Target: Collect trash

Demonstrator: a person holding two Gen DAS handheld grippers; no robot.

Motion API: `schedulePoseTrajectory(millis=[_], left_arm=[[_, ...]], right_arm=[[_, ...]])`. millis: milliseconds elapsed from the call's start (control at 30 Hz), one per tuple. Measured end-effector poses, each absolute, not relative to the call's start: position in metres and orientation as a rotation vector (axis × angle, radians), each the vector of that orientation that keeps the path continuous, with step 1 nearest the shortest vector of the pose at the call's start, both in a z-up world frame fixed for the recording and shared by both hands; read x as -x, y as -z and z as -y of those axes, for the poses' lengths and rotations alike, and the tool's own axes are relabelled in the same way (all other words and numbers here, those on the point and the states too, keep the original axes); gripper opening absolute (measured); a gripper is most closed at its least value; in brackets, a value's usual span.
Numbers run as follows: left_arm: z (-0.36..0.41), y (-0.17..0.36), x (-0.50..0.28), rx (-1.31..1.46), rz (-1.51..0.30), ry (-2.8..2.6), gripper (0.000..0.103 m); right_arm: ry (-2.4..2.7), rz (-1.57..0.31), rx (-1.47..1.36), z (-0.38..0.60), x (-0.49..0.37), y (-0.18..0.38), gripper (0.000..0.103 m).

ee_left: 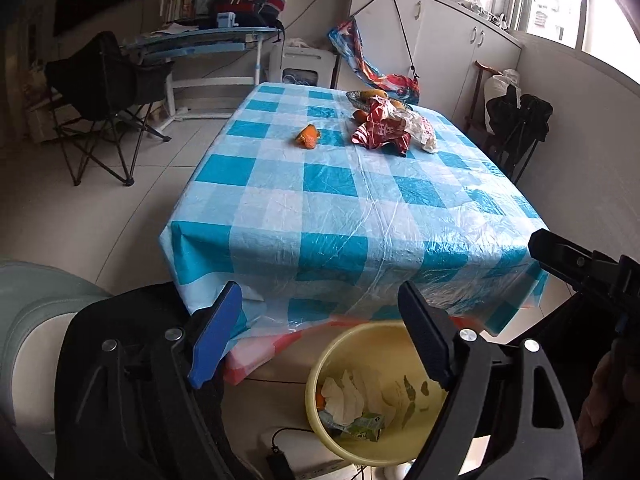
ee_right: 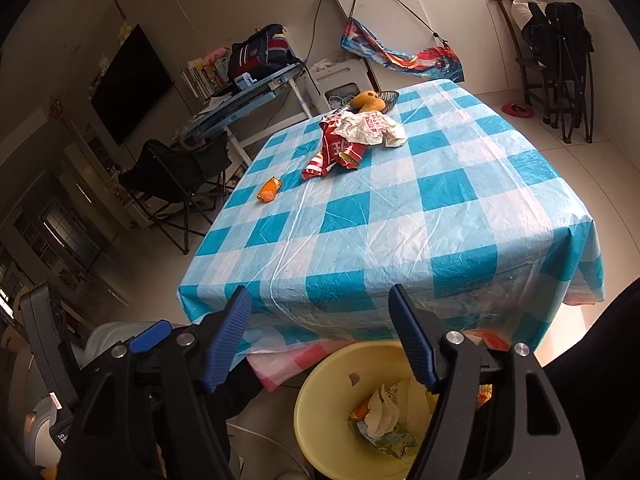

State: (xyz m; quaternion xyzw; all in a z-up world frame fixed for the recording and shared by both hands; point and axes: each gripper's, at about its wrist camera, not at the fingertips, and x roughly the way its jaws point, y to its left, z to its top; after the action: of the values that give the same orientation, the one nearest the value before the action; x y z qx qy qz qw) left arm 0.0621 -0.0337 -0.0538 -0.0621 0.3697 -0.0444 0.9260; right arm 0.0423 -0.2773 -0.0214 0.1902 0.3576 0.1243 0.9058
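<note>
Below both grippers, on the floor just under the near edge of the table, stands a yellow bin (ee_left: 320, 380) holding crumpled white tissue (ee_left: 348, 396) and a green carton (ee_left: 362, 426). The left gripper (ee_left: 320, 336) hangs above it with jaws spread wide and nothing between them; the right gripper (ee_right: 320, 336) is likewise spread apart and empty, over the same bin. Beyond them the blue-and-white checked tablecloth (ee_left: 332, 216) drapes over the table's edge. Farther back on the cloth lies an orange peel (ee_left: 307, 136), well apart from a crumpled red-and-white wrapper (ee_left: 380, 130) touching a pale plastic bag (ee_left: 424, 130). Behind these sits a dish of fruit (ee_left: 370, 96).
</note>
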Motion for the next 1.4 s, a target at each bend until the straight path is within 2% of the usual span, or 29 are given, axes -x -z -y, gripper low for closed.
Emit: schedulePoseTrajectory(millis=[167, 1400], left_arm=[[0.004, 0.052, -0.068, 0.218, -0.722, -0.021, 0.085], [-0.001, 0.059, -0.073, 0.216, -0.720, -0.067, 0.086]], right_arm=[[-0.260, -0.752, -0.359, 0.271, -0.046, 0.025, 0.070], [-0.265, -0.770, -0.320, 0.260, -0.049, 0.031, 0.071]])
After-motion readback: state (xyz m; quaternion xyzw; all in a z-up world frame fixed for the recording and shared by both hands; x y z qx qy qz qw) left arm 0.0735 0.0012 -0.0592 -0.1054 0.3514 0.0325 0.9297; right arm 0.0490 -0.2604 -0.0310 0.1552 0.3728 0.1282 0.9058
